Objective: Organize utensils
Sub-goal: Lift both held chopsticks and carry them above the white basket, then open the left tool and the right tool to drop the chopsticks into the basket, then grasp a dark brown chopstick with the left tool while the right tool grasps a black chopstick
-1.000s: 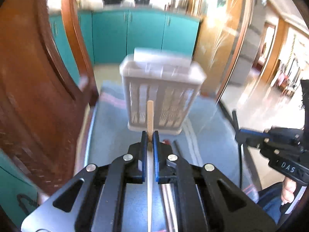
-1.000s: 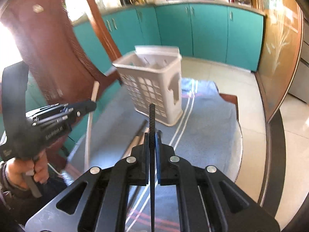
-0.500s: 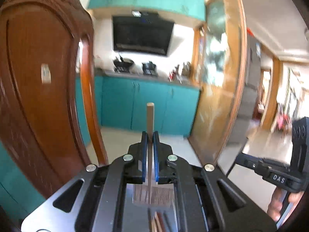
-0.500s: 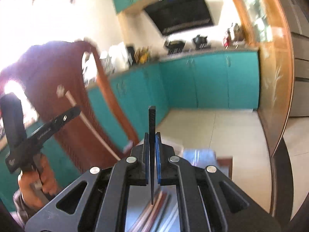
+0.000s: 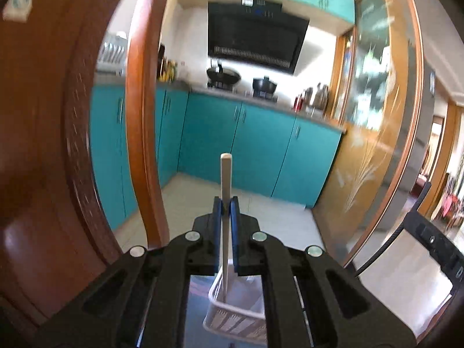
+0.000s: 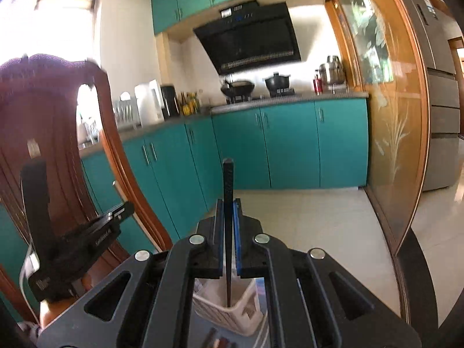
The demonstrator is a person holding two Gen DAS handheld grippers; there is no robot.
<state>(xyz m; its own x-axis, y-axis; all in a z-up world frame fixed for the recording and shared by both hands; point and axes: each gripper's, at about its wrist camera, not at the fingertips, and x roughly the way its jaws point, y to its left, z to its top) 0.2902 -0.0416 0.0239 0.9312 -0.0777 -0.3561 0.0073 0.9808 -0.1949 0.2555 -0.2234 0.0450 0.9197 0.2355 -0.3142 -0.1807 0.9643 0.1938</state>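
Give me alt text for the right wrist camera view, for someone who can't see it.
The right gripper is shut on a thin black chopstick whose lower tip hangs over a white slatted plastic basket. The left gripper shows at left, and teal kitchen cabinets fill the background.

The left gripper [image 5: 225, 211] is matt black plastic with round shiny metal bolts, and it clamps a pale, smooth wooden chopstick [image 5: 225, 179]. The right gripper [image 6: 228, 214] clamps a black chopstick [image 6: 228, 182] with a fine rough texture. The white basket [image 5: 232, 313] is latticed plastic. The chair back [image 5: 43, 145] is glossy carved dark wood. The teal cabinets [image 6: 290, 145] look smooth with metal handles.
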